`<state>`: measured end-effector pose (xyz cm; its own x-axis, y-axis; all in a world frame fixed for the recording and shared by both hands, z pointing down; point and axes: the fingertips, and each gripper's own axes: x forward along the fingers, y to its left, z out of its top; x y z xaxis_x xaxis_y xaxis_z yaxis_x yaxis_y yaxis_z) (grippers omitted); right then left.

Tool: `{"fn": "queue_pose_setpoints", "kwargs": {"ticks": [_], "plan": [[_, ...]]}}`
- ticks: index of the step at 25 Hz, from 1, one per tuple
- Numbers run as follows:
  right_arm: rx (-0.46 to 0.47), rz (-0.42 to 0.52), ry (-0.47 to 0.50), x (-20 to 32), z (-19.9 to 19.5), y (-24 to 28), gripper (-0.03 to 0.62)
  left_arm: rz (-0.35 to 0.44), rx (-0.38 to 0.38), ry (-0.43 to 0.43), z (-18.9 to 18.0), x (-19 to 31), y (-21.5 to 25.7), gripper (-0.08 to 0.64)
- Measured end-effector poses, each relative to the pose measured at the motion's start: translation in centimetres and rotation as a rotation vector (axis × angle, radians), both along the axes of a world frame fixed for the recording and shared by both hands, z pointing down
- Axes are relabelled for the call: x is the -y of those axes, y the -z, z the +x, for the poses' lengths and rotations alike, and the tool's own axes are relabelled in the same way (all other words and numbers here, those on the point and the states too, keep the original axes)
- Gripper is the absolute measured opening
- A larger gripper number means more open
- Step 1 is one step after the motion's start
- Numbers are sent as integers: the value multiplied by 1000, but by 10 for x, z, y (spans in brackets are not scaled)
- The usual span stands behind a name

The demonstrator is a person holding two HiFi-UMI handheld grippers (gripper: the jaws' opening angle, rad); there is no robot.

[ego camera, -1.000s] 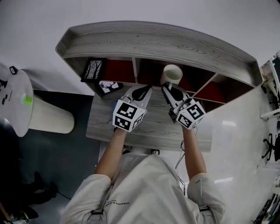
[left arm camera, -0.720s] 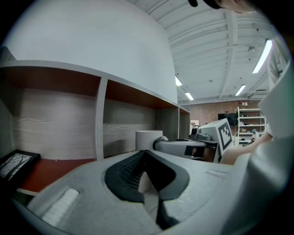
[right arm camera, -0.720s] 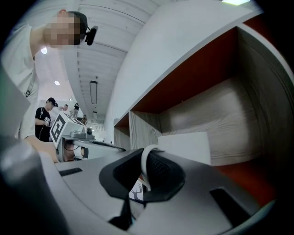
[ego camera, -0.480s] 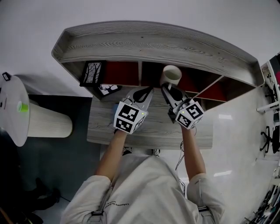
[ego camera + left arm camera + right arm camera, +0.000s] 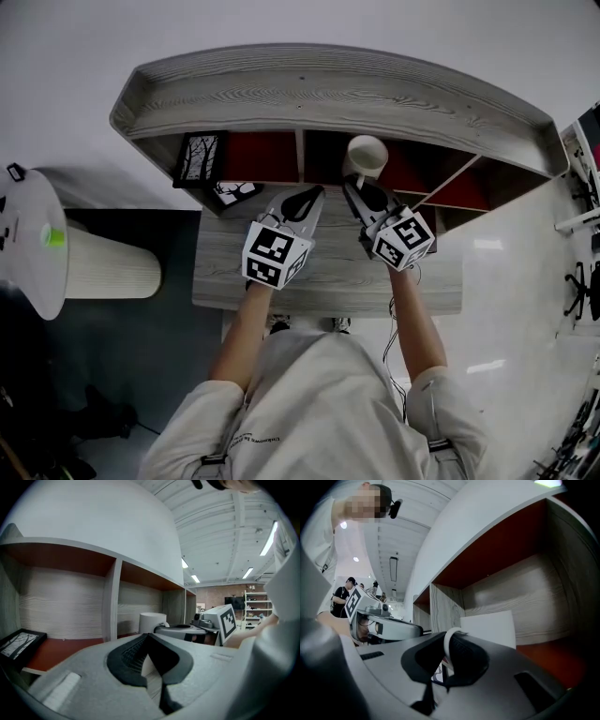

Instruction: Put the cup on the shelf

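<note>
The white cup (image 5: 366, 156) is at the mouth of the shelf's (image 5: 328, 89) middle red-backed compartment. My right gripper (image 5: 362, 190) is shut on its handle. In the right gripper view the handle (image 5: 448, 645) sits between the dark pads and the cup body (image 5: 490, 627) stands just beyond, with the compartment floor (image 5: 553, 658) below it. Whether the cup rests on that floor is hidden. My left gripper (image 5: 304, 198) hovers just left of it, shut with nothing held. From the left gripper view (image 5: 149, 643) the cup (image 5: 151, 620) shows past a divider (image 5: 111, 602).
Two black picture frames (image 5: 199, 154) (image 5: 234, 188) stand in the left compartment. A grey wooden desk (image 5: 328, 277) lies under both grippers. A white round table (image 5: 28, 244) with a small green object (image 5: 52, 236) is at the far left. More red compartments (image 5: 464, 194) open to the right.
Both grippers and the cup keep almost the same place at the shelf front. Only the head camera has shifted a little.
</note>
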<state>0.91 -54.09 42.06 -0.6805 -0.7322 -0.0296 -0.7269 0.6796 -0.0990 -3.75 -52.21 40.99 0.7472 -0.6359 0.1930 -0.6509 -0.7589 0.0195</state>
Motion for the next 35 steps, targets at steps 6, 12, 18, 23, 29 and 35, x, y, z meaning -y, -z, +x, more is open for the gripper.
{"fn": "queue_pose_setpoints", "kwargs": {"ticks": [6,12,18,23,29,35], "plan": [[-17,-38,-30,13,-1,-1,21,-2,-15,17,-6,4,2,9],[-16,-64,-62,14,5,-2,23,-3,-10,9,-3,1,0,9],[-19,-58,-84,13,10,-3,23,-1,-11,8,-3,0,-1,9],[-30,-52,-100,11,13,-3,25,-4,-8,10,-4,0,-2,9],[-13,-73,-105,13,14,-4,29,-6,-15,12,-6,-3,-1,9],[-86,-136,-103,35,-10,-2,82,-6,-10,6,-4,-4,-1,9]]}}
